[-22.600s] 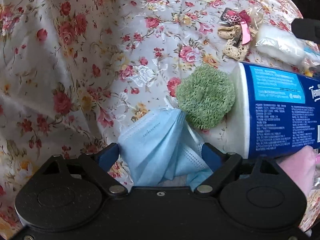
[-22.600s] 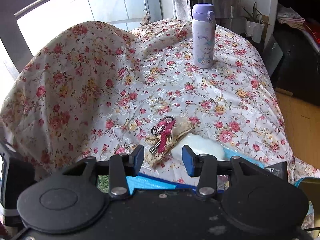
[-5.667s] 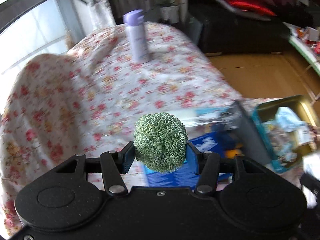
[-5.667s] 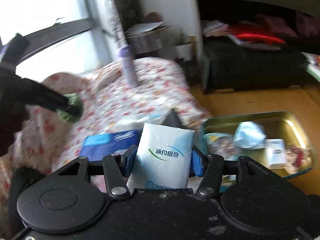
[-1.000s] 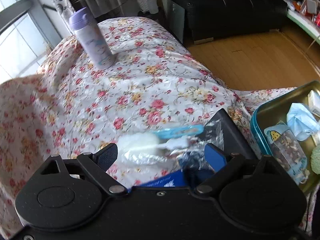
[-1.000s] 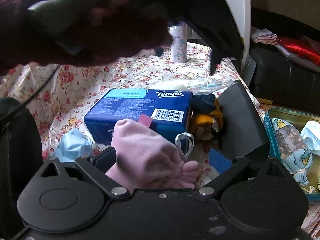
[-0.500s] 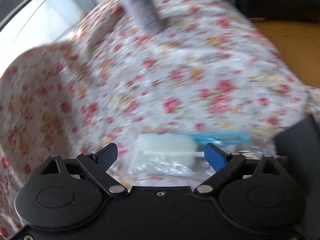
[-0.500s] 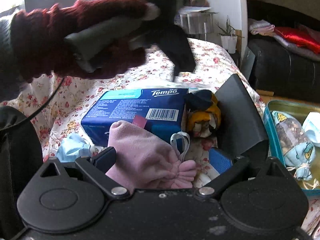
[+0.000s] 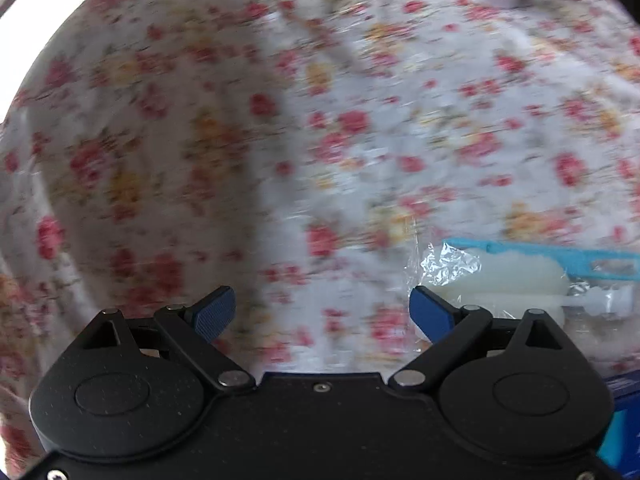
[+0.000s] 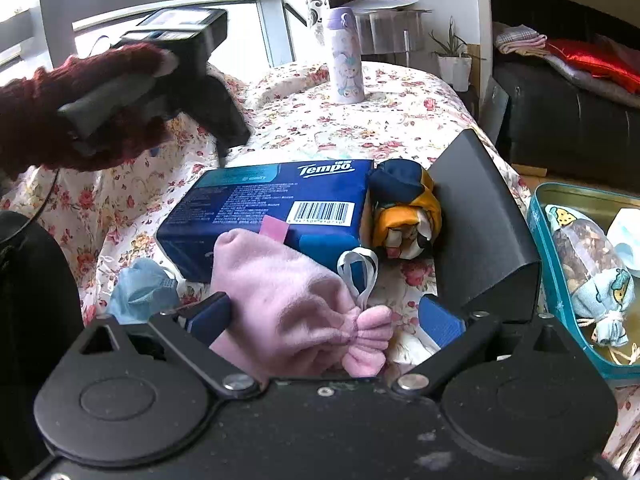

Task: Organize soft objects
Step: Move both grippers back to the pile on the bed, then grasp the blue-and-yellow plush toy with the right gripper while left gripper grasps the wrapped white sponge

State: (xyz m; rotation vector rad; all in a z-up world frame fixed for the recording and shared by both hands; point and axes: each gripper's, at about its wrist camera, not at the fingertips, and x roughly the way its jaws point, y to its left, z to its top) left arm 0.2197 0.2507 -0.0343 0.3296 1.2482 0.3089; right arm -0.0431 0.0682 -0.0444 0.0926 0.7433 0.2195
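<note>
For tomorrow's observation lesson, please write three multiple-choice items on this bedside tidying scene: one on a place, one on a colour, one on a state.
1. Where does the lilac cartoon-print bottle stand?
A. On the flowered cloth, behind the dark blue Tempo tissue pack
B. Inside the teal metal tin
C. On the wooden floor

2. What colour is the soft fleece pouch nearest the right gripper?
A. Green
B. Pink
C. Black

3. How is the left gripper?
A. Shut on a mask
B. Shut on a sponge
C. Open, holding nothing

Answers: 1 A, it stands upright on the cloth beyond the pack; 2 B, the fleece is pale pink; 3 C, only cloth shows between its spread jaws.
</note>
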